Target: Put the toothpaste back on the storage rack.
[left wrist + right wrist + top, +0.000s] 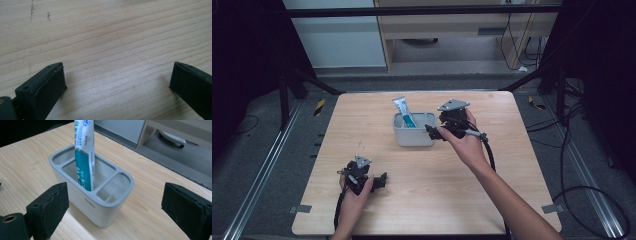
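Left gripper (383, 180) jaws wide apart over bare table (422, 200) | right gripper (113, 220) jaws apart (holding nothing), facing holder (100, 205) with toothpaste tube (83, 157)

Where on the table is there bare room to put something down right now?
Bare wood lies between the left gripper and the grey plastic holder, along the near right edge of the wooden table, and at the far left corner. It is crowded where the right gripper sits beside the holder with its upright toothpaste tube.

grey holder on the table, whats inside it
A toothpaste tube stands in the middle compartment of the grey holder, leaning past the rim. The end compartments look empty; the tube's lower end is hidden.
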The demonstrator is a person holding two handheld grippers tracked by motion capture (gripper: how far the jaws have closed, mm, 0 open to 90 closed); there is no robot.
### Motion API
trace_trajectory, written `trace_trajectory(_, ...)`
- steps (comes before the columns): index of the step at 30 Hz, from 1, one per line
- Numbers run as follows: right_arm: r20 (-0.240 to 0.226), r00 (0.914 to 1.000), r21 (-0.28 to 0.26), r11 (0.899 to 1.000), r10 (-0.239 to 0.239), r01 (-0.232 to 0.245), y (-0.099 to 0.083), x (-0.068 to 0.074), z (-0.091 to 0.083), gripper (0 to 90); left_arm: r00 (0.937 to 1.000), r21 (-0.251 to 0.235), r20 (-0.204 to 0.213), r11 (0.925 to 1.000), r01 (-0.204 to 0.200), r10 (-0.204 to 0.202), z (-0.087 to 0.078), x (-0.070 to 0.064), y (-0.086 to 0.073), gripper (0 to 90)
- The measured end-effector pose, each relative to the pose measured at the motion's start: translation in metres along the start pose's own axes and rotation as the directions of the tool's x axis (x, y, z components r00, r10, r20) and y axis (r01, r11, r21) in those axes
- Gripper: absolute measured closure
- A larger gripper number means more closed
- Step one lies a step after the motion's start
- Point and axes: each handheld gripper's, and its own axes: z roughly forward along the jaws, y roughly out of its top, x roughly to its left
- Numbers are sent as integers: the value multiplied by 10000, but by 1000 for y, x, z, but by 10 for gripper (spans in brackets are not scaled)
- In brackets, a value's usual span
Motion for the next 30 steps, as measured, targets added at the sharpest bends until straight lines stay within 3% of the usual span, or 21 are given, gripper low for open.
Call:
trace_trajectory(9, 347, 9994, 48, 10000, -20, 19, -18, -16, -18, 83, 10000, -3, 2, 10000, 4, -4, 0, 0, 0, 0)
trace_trajectory(18, 821, 9966, 361, 9993, 26, -56, -55, -33, -33, 88, 10000, -2, 3, 10000, 4, -4, 0, 0, 0, 0)
trace_trajectory(30, 1001, 9937, 791, 9952, 504, -584, -102, -49, -41, 93, 10000, -1, 2, 10000, 3, -3, 0, 0, 0, 0)
